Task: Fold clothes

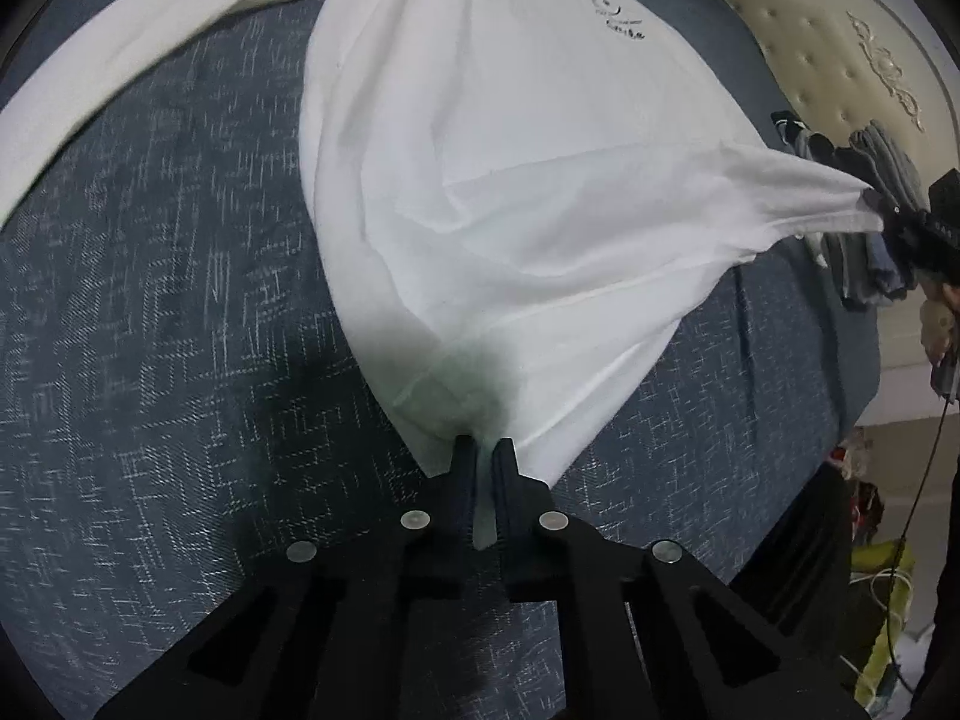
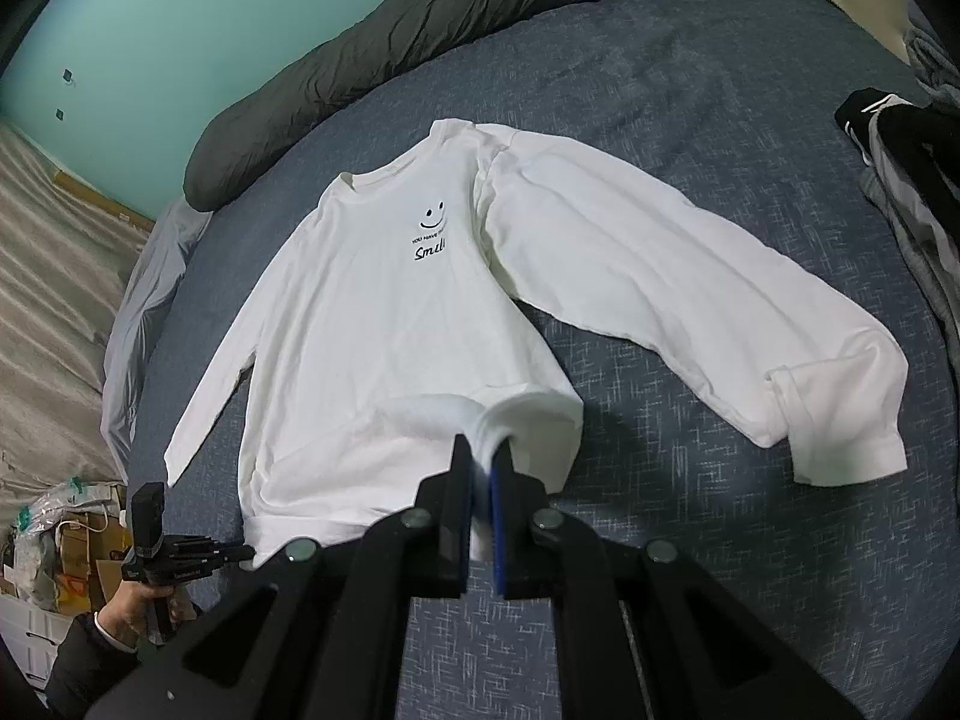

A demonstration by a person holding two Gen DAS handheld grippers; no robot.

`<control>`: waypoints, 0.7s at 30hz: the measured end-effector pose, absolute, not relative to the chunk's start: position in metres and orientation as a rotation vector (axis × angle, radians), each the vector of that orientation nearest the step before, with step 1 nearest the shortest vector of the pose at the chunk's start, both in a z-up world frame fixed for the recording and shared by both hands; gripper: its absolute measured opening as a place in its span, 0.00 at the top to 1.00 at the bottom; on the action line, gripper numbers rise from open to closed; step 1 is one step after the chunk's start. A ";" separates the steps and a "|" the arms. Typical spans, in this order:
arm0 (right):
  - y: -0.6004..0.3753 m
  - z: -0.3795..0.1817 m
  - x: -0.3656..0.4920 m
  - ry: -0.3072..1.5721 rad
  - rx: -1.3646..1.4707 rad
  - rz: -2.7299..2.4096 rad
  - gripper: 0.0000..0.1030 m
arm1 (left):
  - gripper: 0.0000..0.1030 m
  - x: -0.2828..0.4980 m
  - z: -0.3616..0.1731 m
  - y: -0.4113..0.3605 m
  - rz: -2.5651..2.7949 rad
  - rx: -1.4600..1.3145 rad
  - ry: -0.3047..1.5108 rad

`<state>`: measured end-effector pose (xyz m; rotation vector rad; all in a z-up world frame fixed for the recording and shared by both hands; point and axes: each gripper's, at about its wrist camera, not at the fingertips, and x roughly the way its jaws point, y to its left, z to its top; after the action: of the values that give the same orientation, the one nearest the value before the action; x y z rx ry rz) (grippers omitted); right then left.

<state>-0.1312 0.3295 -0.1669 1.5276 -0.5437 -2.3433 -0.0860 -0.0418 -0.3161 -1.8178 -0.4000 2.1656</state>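
So, going from left to right in the right wrist view: at the far left a teal wall (image 2: 150, 18) stands above a striped cover (image 2: 48, 276), with boxes and bags (image 2: 66, 534) heaped near the lower left edge. Just right of that heap your left hand (image 2: 141, 603) holds the left gripper (image 2: 246, 553), whose tips reach the near left corner of the hem. In its own view the left gripper (image 1: 485, 450) has its jaws pinched narrow on a fold of that white cloth.

Next comes the white long-sleeved shirt (image 2: 384, 324), lying front up on the blue bedspread (image 2: 690, 132) (a smiley face and the word "Smile" show on the chest). One sleeve lies close along its left side; the other sleeve (image 2: 690, 294) spreads out toward the right. A dark grey duvet (image 2: 420, 24) is bunched along the far edge of the bed.

At the near middle, your right gripper (image 2: 485, 450) is clamped on the hem, with the white fabric bunched between its blue pads.

Far right, a pile of dark and grey clothes (image 2: 906, 168) sits at the edge of the bed, well apart from the shirt.
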 end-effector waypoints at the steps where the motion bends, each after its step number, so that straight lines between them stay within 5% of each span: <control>1: 0.330 -0.166 -0.131 -0.543 1.526 -2.344 0.96 | 0.95 -0.086 -0.310 -0.044 2.180 -1.802 -0.403; 21: 0.320 -0.051 -0.161 -0.519 1.304 -2.436 0.96 | 0.96 -0.166 -0.061 -0.146 2.673 -1.283 -0.448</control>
<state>-0.1614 0.3201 -0.0513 1.3043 -0.5188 -2.4364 -0.1662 -0.1462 -0.0610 -1.2826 -0.4477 2.6733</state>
